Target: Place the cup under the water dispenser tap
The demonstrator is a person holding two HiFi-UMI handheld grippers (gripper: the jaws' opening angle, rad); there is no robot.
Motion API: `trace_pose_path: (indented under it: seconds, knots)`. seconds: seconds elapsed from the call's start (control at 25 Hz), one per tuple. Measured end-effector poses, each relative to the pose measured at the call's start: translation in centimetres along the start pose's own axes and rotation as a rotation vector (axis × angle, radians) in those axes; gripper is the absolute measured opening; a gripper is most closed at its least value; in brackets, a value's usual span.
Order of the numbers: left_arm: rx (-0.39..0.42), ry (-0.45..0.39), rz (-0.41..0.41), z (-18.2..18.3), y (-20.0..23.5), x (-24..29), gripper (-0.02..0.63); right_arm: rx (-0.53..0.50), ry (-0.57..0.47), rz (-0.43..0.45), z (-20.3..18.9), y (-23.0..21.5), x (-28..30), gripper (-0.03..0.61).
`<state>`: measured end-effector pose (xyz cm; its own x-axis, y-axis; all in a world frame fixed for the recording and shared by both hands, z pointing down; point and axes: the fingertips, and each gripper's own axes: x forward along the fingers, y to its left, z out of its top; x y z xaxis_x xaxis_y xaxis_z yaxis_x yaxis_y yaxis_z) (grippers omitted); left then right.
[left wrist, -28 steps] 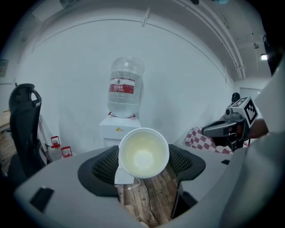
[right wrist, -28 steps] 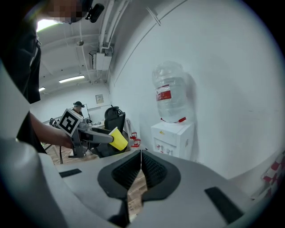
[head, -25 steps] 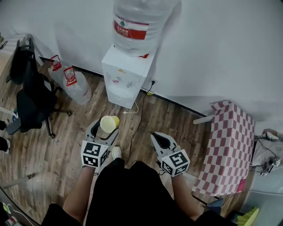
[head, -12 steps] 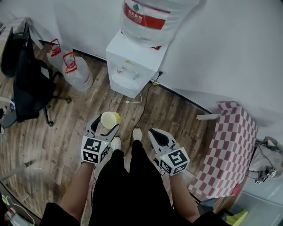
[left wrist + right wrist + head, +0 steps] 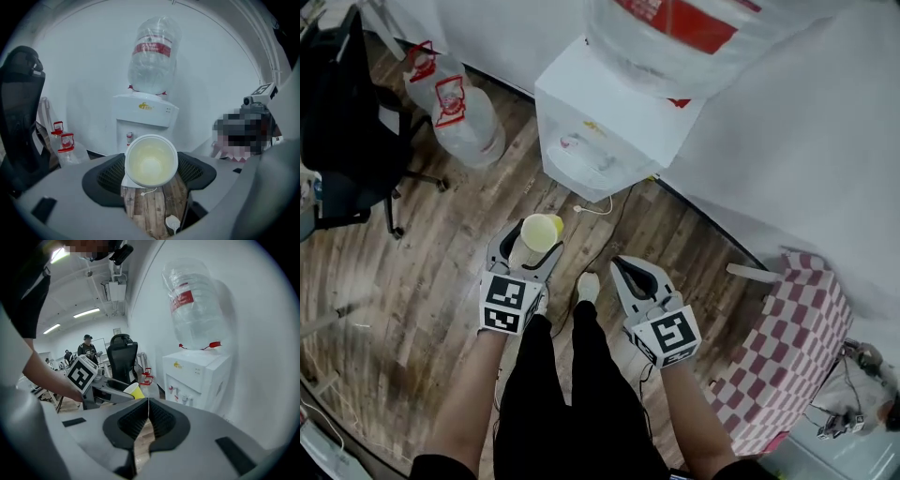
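On the left, the left gripper [image 5: 528, 247] clamps the yellow cup [image 5: 540, 232] above the wooden floor [image 5: 412, 272], well short of the water dispenser [image 5: 609, 122] at the far wall. To its right, the right gripper [image 5: 624, 268] is pressed closed, empty. Pickup looks done; what remains is carrying the cup under the tap [image 5: 129, 137].

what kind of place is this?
Likely an office or lab workspace: a bottle-fed water dispenser, a black office chair, and spare water jugs standing beside the dispenser.
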<state>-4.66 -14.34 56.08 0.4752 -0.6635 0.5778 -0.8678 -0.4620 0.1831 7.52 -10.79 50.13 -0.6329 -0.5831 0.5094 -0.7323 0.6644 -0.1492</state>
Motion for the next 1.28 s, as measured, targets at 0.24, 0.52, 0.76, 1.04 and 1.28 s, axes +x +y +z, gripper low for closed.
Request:
trace_pose_path:
  seconds: [0.24, 0.52, 0.76, 1.04, 1.28]
  knots:
    - [-0.003, 0.018, 0.057, -2.0, 3.3, 7.5, 0.359, -0.041, -0.022, 0.052, -1.7, -2.7, 5.1, 0.021]
    - [0.013, 0.039, 0.095, -5.3, 6.9, 14.9, 0.359, -0.085, 0.025, 0.044, -6.0, -4.8, 10.5, 0.021]
    - [0.062, 0.047, 0.104, -6.6, 9.6, 20.6, 0.359, -0.103, 0.041, 0.035, -7.9, -5.6, 13.5, 0.021]
    - [0.100, 0.065, 0.097, -7.2, 10.7, 25.4, 0.359, -0.074, 0.072, 0.020, -9.9, -6.4, 14.2, 0.023]
    - [0.093, 0.093, 0.088, -7.3, 11.8, 28.0, 0.360, -0.066, 0.084, 0.008, -10.3, -7.2, 14.8, 0.023]
